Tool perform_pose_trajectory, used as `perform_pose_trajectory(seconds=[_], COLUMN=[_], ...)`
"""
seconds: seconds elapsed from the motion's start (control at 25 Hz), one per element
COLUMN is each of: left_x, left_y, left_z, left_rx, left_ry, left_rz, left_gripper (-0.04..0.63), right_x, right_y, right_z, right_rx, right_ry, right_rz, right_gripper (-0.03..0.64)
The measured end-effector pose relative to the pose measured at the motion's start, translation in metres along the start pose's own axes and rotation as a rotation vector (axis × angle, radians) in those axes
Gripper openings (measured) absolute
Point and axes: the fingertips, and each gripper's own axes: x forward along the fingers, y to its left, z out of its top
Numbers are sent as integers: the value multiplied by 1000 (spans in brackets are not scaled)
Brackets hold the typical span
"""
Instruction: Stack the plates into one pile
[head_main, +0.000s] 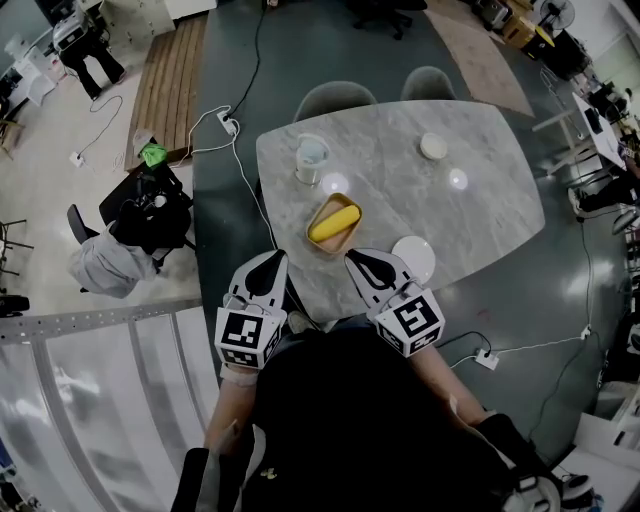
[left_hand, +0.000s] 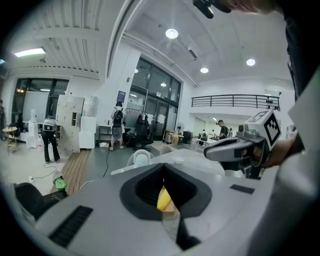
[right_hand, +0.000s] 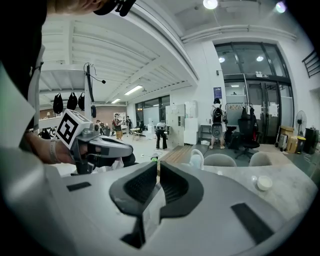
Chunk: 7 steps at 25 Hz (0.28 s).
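A white plate (head_main: 413, 256) lies near the front edge of the marble table (head_main: 500, 190), just right of my right gripper (head_main: 352, 258). A smaller white dish (head_main: 433, 146) (right_hand: 263, 183) sits far back on the table. Both grippers hover side by side over the table's near edge and touch nothing. My left gripper (head_main: 275, 258) (left_hand: 163, 166) looks shut and empty; a yellow banana (left_hand: 164, 199) shows through the hollow between its jaws. The jaws of the right gripper (right_hand: 156, 163) stand shut with nothing between them. Each gripper shows in the other's view, the right gripper (left_hand: 207, 155) and the left gripper (right_hand: 131, 148).
A wooden tray (head_main: 347, 233) holding a banana (head_main: 333, 221) lies between and just beyond the grippers. A clear jug (head_main: 311, 158) stands at the back left. Two grey chairs (head_main: 335, 98) stand behind the table. Cables and power strips (head_main: 228, 122) lie on the floor.
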Motion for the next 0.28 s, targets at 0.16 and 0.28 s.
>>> perform_pose_trajectory(seconds=[0.16,0.28], left_x=[-5,-7], left_y=[-2,-5], left_z=[0,-2], left_rx=[-6,-14], left_ry=[-13,-19], left_rz=[7,-4], left_gripper=[8,8], right_x=[-3,-6], right_y=[1,3], right_z=[-3,-7], right_rx=[4,5], right_ry=[8,19], right_rz=[-5,-9], right_gripper=[32,32])
